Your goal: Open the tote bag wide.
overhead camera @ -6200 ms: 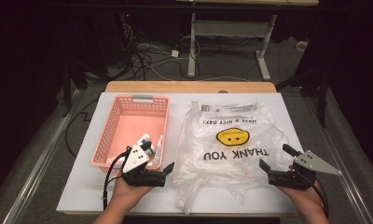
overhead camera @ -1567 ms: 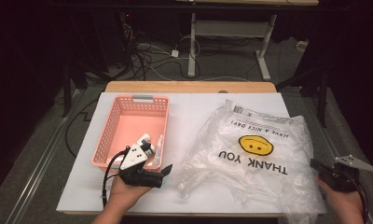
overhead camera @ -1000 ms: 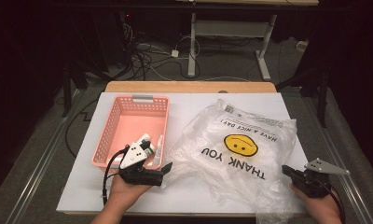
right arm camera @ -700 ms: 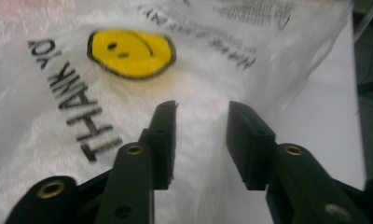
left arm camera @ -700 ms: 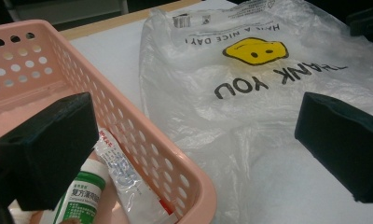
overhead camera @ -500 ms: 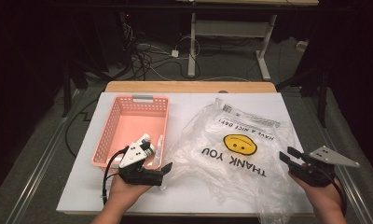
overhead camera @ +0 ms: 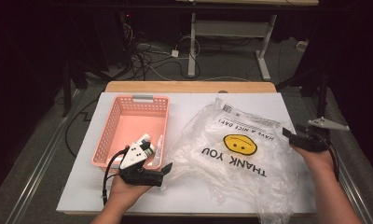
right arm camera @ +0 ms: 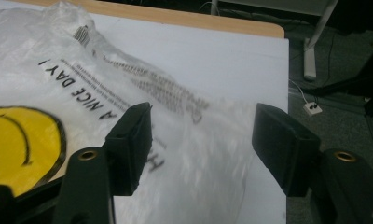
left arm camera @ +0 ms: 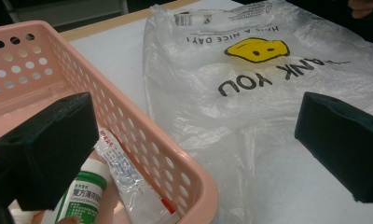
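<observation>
A clear plastic bag [overhead camera: 236,154] printed with a yellow smiley face and "THANK YOU" lies spread over the right half of the white table [overhead camera: 194,105]. My left gripper [overhead camera: 162,169] is open at the near right corner of a pink basket [overhead camera: 128,123]. In the left gripper view [left arm camera: 189,140], one jaw is over the basket [left arm camera: 142,140] and the other over the bag [left arm camera: 250,93]. My right gripper [overhead camera: 289,134] is open at the bag's right edge. Its jaws [right arm camera: 203,135] hover over the crinkled film [right arm camera: 128,88] and hold nothing.
In the basket's near corner lie a white bottle with a green label [left arm camera: 84,191] and a flat clear sachet [left arm camera: 124,170]. The table's wooden far edge [overhead camera: 189,87] and right edge [right arm camera: 285,84] drop to a dark floor with cables and desk legs.
My right gripper has moved from the near right corner forward along the bag's right edge. The bag slid back to the left and settled. The left hand has stayed put.
</observation>
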Demonstrator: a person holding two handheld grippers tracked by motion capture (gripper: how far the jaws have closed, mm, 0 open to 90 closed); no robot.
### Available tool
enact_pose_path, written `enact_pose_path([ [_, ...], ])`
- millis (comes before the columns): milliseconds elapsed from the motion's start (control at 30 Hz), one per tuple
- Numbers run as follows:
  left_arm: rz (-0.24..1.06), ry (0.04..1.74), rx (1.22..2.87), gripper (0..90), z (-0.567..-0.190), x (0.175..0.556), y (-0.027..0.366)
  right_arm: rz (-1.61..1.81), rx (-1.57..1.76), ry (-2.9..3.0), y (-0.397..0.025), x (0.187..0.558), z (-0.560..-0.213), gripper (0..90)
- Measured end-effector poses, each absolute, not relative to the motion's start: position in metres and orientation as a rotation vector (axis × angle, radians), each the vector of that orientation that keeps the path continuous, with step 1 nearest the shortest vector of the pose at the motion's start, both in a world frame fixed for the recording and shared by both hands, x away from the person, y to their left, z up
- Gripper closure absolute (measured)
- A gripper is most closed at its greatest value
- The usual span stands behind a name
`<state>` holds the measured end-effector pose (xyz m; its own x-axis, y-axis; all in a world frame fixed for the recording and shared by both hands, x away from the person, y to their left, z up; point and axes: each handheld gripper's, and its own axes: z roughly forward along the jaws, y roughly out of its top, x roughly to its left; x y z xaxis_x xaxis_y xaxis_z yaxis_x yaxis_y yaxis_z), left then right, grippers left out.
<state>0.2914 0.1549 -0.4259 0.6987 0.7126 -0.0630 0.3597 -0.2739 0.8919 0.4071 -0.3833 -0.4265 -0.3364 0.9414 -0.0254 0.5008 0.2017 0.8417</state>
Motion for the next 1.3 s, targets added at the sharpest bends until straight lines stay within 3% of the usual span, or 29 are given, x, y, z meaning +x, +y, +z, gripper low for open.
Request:
enact_pose_path([
  [200,0.419,0.841,1.889,0.0,-0.427,0.294,0.153,1.045,1.242,2.044,-0.347,0.454,-0.418,35.9],
  [400,0.413,0.845,1.888,0.0,-0.428,0.294,0.153,0.941,1.227,2.194,-0.323,0.487,-0.439,41.5],
  [500,0.413,0.841,1.891,0.0,-0.429,0.293,0.152,0.845,1.222,2.239,-0.317,0.493,-0.452,52.1],
  [533,0.412,0.842,1.890,0.0,-0.428,0.293,0.152,0.804,1.226,2.235,-0.316,0.495,-0.456,65.0],
  [567,0.412,0.843,1.888,0.0,-0.428,0.293,0.152,0.804,1.226,2.235,-0.316,0.495,-0.456,65.0],
  [633,0.414,0.839,1.883,0.0,-0.428,0.292,0.153,0.778,1.237,2.231,-0.317,0.497,-0.460,81.1],
  [700,0.413,0.839,1.881,0.0,-0.427,0.292,0.153,0.808,1.265,2.205,-0.320,0.499,-0.461,90.0],
  [967,0.407,0.824,1.892,0.0,-0.427,0.292,0.152,0.847,1.357,2.077,-0.341,0.506,-0.454,90.0],
  [1233,0.495,0.843,1.868,0.0,-0.425,0.294,0.156,0.895,1.498,1.921,-0.380,0.509,-0.453,90.0],
  [1300,0.491,0.859,1.875,0.0,-0.424,0.294,0.157,0.894,1.493,1.916,-0.383,0.507,-0.455,77.3],
])
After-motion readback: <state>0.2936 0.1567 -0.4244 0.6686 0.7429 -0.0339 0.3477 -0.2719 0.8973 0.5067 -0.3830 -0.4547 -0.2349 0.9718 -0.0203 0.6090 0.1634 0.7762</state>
